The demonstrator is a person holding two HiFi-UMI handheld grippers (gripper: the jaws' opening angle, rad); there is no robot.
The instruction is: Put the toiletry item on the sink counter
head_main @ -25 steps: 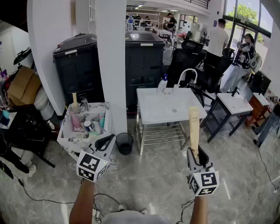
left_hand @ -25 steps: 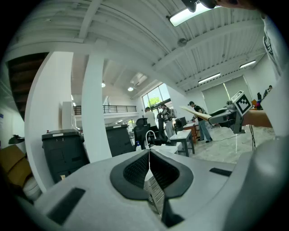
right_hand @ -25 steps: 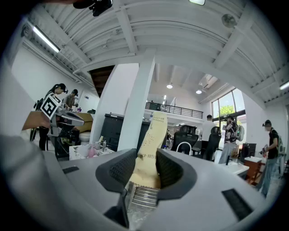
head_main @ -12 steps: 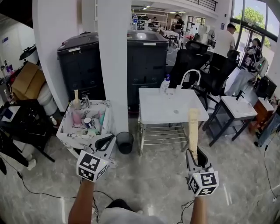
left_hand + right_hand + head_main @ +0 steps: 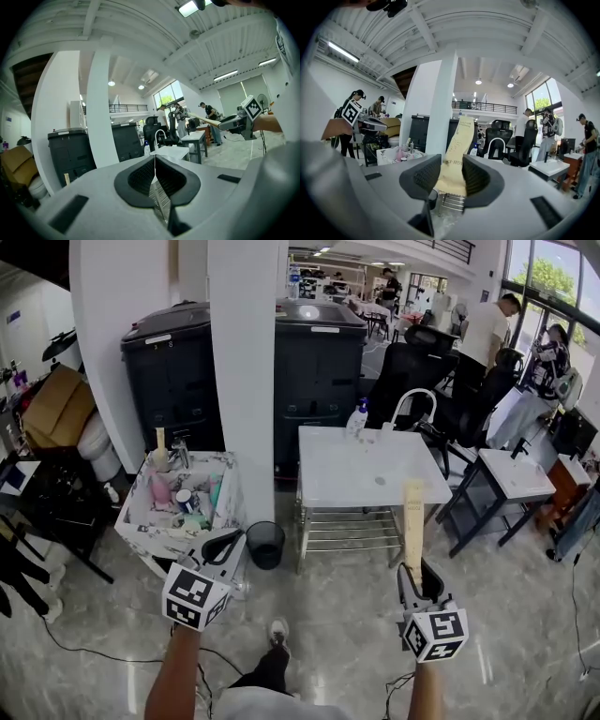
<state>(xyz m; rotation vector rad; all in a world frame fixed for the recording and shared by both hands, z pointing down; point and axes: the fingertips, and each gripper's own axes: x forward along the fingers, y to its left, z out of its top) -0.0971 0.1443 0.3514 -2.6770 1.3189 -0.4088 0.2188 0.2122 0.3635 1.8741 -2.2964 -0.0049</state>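
My right gripper point(image 5: 413, 574) is shut on the lower end of a long tan toiletry box point(image 5: 413, 519), held upright in the air over the floor in front of the white sink counter point(image 5: 349, 486). In the right gripper view the box point(image 5: 457, 152) sits pinched between both pads point(image 5: 426, 177). The left gripper point(image 5: 225, 546) hangs to the left with its jaws pressed together and nothing in them; the left gripper view shows the same shut gripper point(image 5: 155, 176). On the counter's far edge stand a curved faucet point(image 5: 415, 399) and a small bottle point(image 5: 357, 417).
A white bin of several toiletries point(image 5: 141, 517) stands at the left by a white pillar point(image 5: 242, 381). A small black waste bin point(image 5: 265, 545) sits beside the counter's metal rack. Black cabinets, office chairs, a second sink point(image 5: 515, 474) and people are behind.
The view has shifted slightly toward the counter, and a foot now shows on the floor below. Both grippers keep their pose, the right one still holding the box.
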